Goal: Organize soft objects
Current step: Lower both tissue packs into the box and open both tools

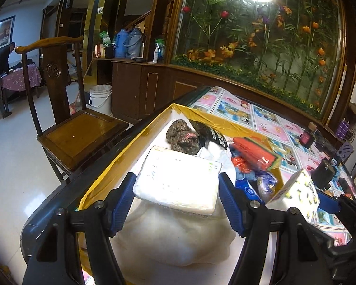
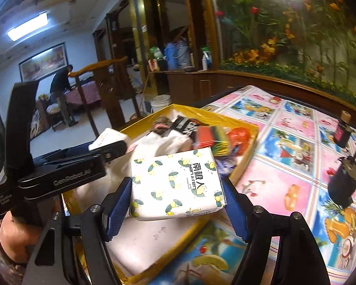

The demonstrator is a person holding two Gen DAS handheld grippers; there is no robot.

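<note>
Each hand-held gripper pinches a tissue pack crosswise: left (image 1: 176, 190) white pack (image 1: 178, 180) over the box (image 1: 140, 130) at lower centre; right (image 2: 178, 201) lemon-print pack (image 2: 175, 185) over its near rim.

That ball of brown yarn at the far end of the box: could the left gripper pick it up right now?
Probably not: the left gripper is already shut on a white tissue pack, which sits between it and the yarn.

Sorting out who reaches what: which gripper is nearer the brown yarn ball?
Left. The left gripper holds a white pack just short of the yarn ball; the right gripper is farther back, near the box's edge.
</note>
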